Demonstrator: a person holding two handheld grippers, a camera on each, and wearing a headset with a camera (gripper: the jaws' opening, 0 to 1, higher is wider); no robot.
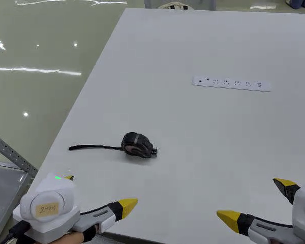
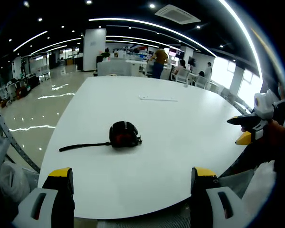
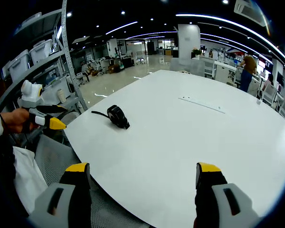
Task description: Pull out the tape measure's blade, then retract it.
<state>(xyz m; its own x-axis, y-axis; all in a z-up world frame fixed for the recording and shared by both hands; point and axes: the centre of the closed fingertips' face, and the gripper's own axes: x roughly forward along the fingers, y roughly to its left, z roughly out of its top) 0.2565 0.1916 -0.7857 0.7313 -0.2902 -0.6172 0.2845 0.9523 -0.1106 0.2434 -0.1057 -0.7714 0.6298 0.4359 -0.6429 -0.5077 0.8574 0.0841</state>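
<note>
A black tape measure [image 1: 139, 145] lies on the white table [image 1: 203, 132], near its left front part, with a thin black wrist strap [image 1: 91, 147] trailing to the left. No blade is drawn out of the case. My left gripper [image 1: 98, 191] hovers at the table's near edge, open and holding nothing, a short way in front of the tape measure [image 2: 124, 134]. My right gripper [image 1: 255, 201] is open too, at the near edge further right, with the tape measure [image 3: 118, 115] well off to its left. Both sets of yellow-tipped jaws stand wide apart.
A white power strip [image 1: 231, 83] lies flat further back on the table. The table's left edge runs diagonally above a shiny floor [image 1: 35, 66], with a metal shelf rack [image 1: 10, 152] at the lower left. People and desks stand far behind in the room.
</note>
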